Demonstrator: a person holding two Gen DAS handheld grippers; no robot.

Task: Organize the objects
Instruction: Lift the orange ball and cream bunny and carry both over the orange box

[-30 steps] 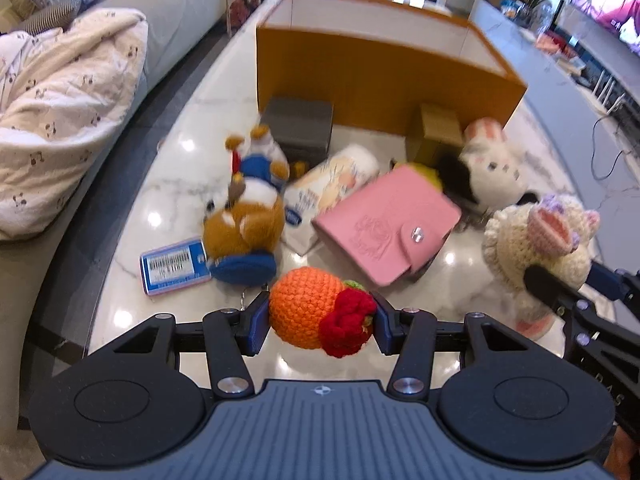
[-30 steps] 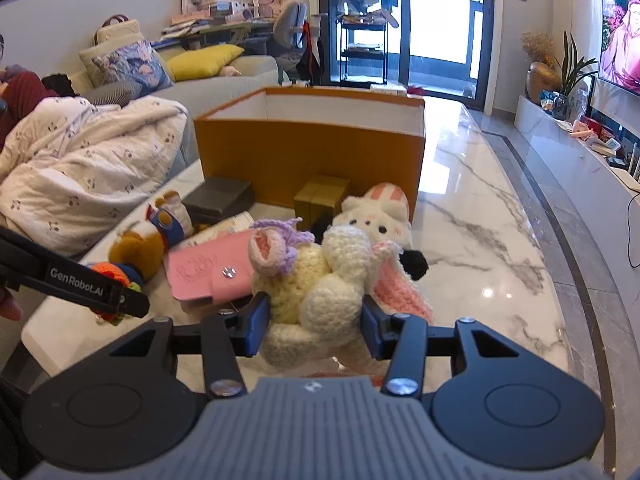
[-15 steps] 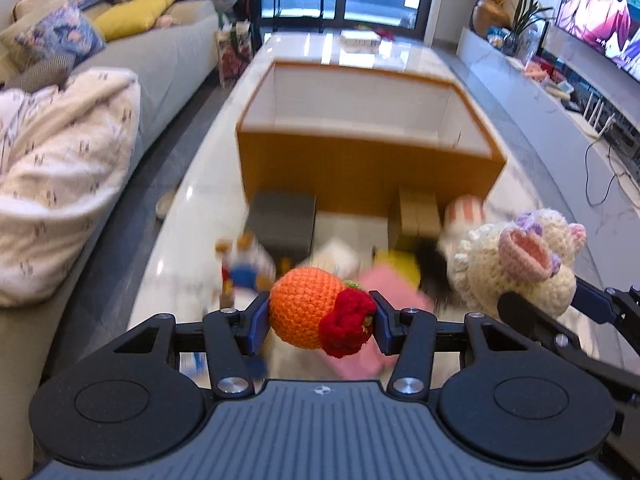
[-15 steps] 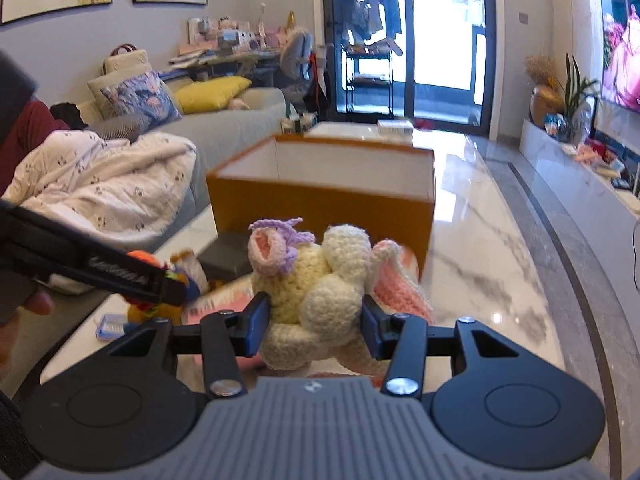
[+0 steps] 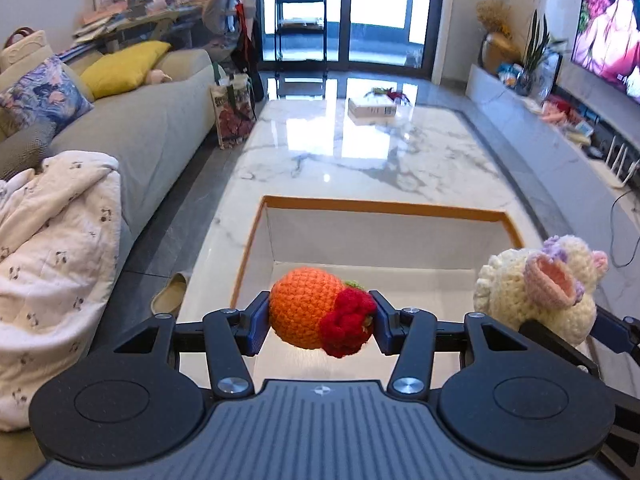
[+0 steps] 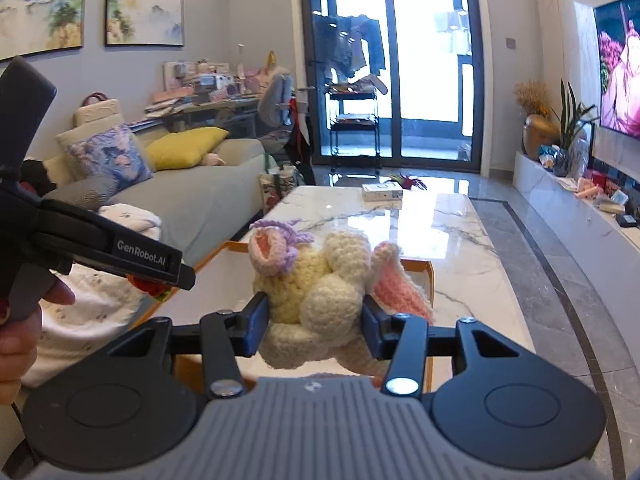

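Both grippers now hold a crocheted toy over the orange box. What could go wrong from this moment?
1. The left gripper pinches the orange crocheted toy only at its sides; the soft yarn may slip out early.
2. The right gripper holds the cream crocheted bunny near the right wall of the orange box; released there, it could catch the rim and fall onto the marble table.
3. The two grippers are close together and may collide.
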